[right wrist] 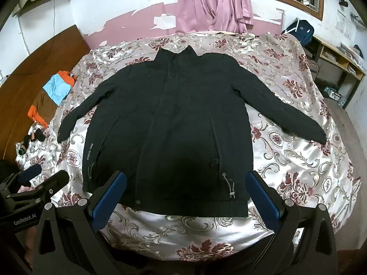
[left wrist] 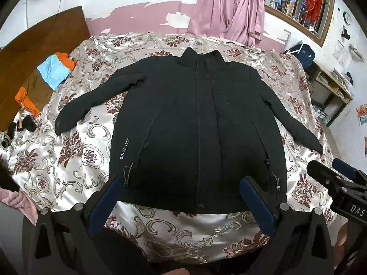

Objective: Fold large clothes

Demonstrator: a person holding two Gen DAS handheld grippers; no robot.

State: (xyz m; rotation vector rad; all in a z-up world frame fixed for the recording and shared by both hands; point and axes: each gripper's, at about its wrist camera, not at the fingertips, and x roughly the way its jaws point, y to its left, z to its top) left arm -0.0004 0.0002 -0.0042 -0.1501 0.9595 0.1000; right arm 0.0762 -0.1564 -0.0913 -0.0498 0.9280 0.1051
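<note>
Lying flat and face up on the floral bedspread (left wrist: 75,160), the black jacket (left wrist: 197,123) fills the middle of the bed, zipped closed, collar toward the far wall and both sleeves spread outward and angled down toward its hem. White lettering reading SINCE 1968 (left wrist: 125,148) runs up the side panel near the hem.

The left gripper (left wrist: 181,197) hangs above the near edge of the bed with its blue-padded fingers spread wide, holding nothing; the hem shows between them. The right gripper (right wrist: 187,194) sits just beside it, likewise spread wide and empty, over the hem's drawcord toggle (right wrist: 231,193). Neither touches the cloth.

Around the jacket: a folded orange, blue and brown garment (left wrist: 45,78) lies at the bed's left side against the wooden headboard (left wrist: 39,39), with a few small dark items (left wrist: 20,126) nearer the edge. Pink curtains (left wrist: 229,11) hang from the barred window (left wrist: 296,2) past the collar. A wooden shelf unit (right wrist: 339,71) and a dark blue backpack (right wrist: 300,31) stand at the far right. Nothing lies on the jacket itself or on either sleeve.
</note>
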